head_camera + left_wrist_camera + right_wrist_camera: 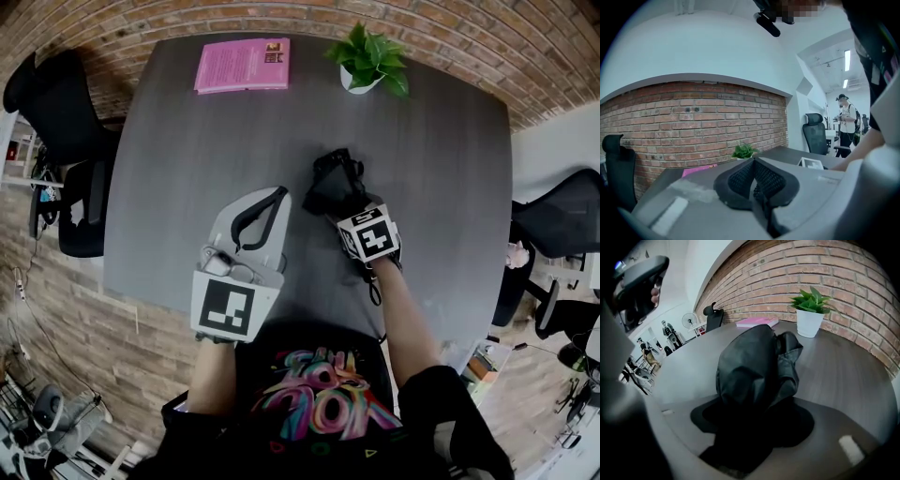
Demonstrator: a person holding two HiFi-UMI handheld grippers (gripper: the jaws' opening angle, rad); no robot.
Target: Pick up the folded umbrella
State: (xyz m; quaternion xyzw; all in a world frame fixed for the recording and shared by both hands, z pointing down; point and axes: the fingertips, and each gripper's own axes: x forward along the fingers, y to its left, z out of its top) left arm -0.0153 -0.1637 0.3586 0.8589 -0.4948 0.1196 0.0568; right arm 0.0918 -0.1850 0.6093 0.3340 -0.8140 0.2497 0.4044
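Beyond the black shirt (319, 441) with its swirling multicoloured print, the pale grey left gripper (270, 199) and the right gripper (339, 187) each carry a black-and-white marker cube.

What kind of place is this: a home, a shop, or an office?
Most likely an office or shared workspace: a large grey table near a brick wall, black office chairs at its sides, and, further off, a standing person under ceiling strip lights.
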